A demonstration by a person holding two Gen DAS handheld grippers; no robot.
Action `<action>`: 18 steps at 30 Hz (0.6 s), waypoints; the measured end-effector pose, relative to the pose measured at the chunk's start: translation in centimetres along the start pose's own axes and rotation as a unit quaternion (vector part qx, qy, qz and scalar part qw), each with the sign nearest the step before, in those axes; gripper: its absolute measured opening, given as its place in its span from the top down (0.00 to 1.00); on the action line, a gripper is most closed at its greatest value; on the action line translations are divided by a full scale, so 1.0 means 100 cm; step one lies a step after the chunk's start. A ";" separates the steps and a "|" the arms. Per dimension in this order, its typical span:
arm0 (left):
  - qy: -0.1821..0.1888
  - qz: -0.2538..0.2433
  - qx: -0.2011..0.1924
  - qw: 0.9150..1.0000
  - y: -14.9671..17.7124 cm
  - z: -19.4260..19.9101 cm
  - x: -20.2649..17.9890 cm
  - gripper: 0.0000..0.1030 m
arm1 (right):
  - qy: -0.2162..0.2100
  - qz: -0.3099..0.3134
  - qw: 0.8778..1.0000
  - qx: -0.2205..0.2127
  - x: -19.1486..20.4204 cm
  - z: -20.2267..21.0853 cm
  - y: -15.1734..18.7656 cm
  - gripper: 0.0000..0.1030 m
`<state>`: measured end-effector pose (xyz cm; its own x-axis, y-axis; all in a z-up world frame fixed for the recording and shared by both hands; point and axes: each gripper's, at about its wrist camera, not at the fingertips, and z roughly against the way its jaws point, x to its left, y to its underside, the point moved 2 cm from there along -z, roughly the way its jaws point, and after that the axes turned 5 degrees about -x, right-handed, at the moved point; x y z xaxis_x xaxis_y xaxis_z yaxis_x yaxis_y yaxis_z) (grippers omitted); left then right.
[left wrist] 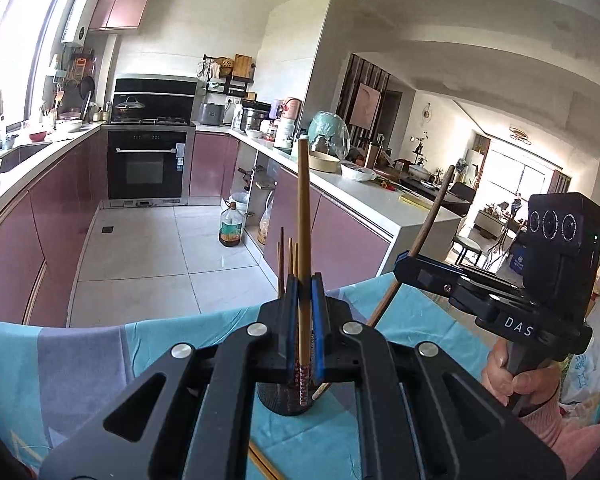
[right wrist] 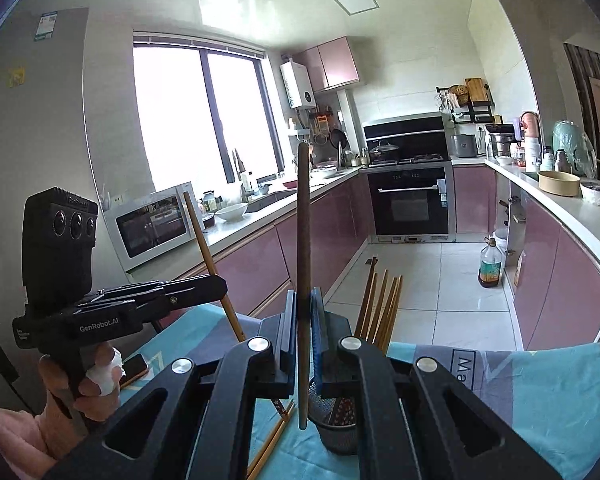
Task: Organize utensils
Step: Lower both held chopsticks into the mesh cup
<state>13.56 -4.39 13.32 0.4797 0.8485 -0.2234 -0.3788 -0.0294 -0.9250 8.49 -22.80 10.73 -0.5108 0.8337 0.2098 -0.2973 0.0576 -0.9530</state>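
My left gripper (left wrist: 304,282) is shut on a light wooden chopstick (left wrist: 303,200) that stands upright, its red patterned end down by a black mesh holder (left wrist: 278,402) on the teal cloth. Several chopsticks (left wrist: 288,258) stick up from the holder. My right gripper (right wrist: 303,300) is shut on a dark brown chopstick (right wrist: 302,232), also upright, its lower tip just left of the holder (right wrist: 340,432). Each gripper shows in the other's view: the right gripper (left wrist: 406,261) off to the right, the left gripper (right wrist: 220,285) off to the left, both raised above the cloth.
Loose chopsticks (right wrist: 272,438) lie on the teal tablecloth (right wrist: 540,392) left of the holder, and a phone (right wrist: 134,365) lies nearer the left hand. Beyond the table's edge are the tiled floor, an oil bottle (right wrist: 491,268), pink cabinets and a microwave (right wrist: 152,224).
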 end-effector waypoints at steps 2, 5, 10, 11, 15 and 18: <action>0.000 -0.003 -0.004 1.000 -0.005 -0.002 -0.004 0.93 | 0.001 0.002 1.000 -0.004 -0.002 -0.001 -0.005 0.95; -0.006 -0.005 -0.005 1.000 -0.008 -0.008 -0.006 0.93 | 0.006 0.006 1.000 -0.006 -0.005 -0.003 -0.009 0.95; -0.013 -0.003 0.006 1.000 -0.007 -0.022 -0.009 0.93 | 0.011 0.003 1.000 -0.006 -0.011 -0.010 -0.009 0.95; -0.014 -0.003 0.009 1.000 -0.005 -0.026 -0.009 0.93 | 0.011 0.003 1.000 -0.005 -0.012 -0.011 -0.008 0.95; -0.021 -0.002 0.026 0.999 0.004 -0.039 -0.009 0.93 | 0.021 0.003 1.000 0.004 -0.015 -0.021 -0.001 0.95; -0.026 -0.002 0.034 0.999 0.008 -0.046 -0.010 0.93 | 0.028 -0.002 1.000 0.013 -0.018 -0.030 0.003 0.95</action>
<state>16.42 -7.67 11.38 0.4405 0.8750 -0.2009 -0.4306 0.0095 -0.9025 11.71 -22.64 9.40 -0.4641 0.8626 0.2011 -0.3210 0.0478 -0.9459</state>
